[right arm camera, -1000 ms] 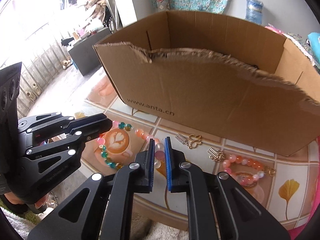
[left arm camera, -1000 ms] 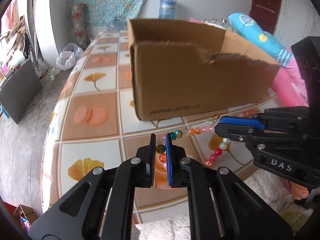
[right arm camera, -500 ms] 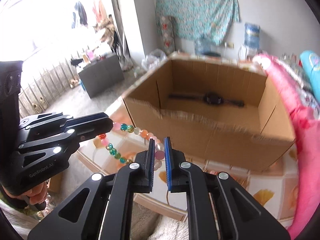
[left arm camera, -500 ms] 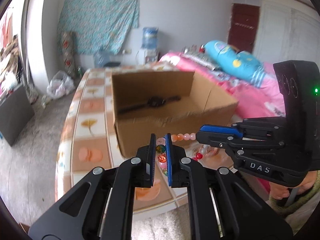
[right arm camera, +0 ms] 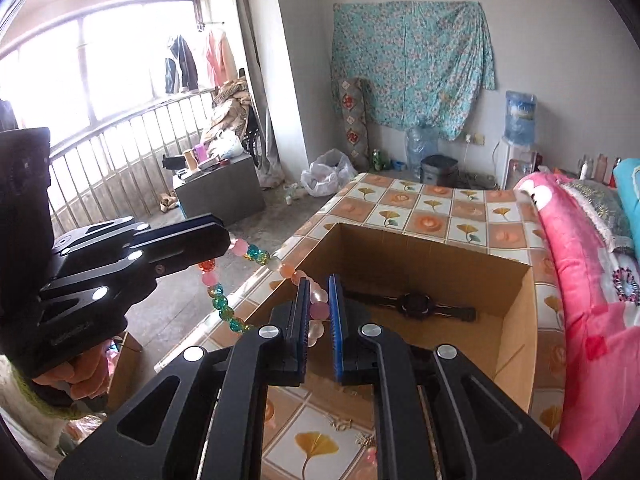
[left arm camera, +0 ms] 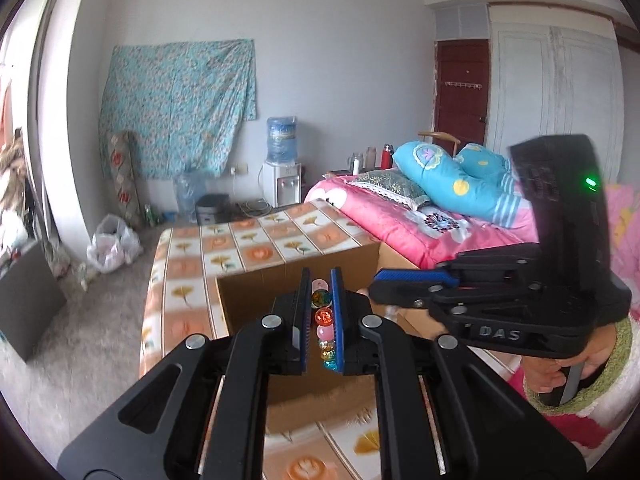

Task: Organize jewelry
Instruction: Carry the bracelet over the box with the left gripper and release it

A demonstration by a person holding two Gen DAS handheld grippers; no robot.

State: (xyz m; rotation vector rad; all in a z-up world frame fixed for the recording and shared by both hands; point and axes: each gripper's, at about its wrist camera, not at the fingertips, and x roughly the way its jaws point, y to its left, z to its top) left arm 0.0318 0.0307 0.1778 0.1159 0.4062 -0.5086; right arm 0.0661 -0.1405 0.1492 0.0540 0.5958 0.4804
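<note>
- Nearest, left gripper (left arm camera: 321, 300) fingers were clamped on a bead bracelet (right arm camera: 256, 254); coloured beads sat stacked between the pads.
- Right gripper (right arm camera: 319, 304) fingers were clamped on the pale pink beads of the same bracelet, strung in the air between both grippers.
- Beyond, an open cardboard box (right arm camera: 516, 320) stood on the tiled surface (right arm camera: 436, 204), a black watch (right arm camera: 416, 304) lying inside.
- Farther off, a pink bed (left arm camera: 384, 216).

Both hand-held grippers: left (left arm camera: 321, 280) & right (right arm camera: 319, 285) clamped, raised side by side.
</note>
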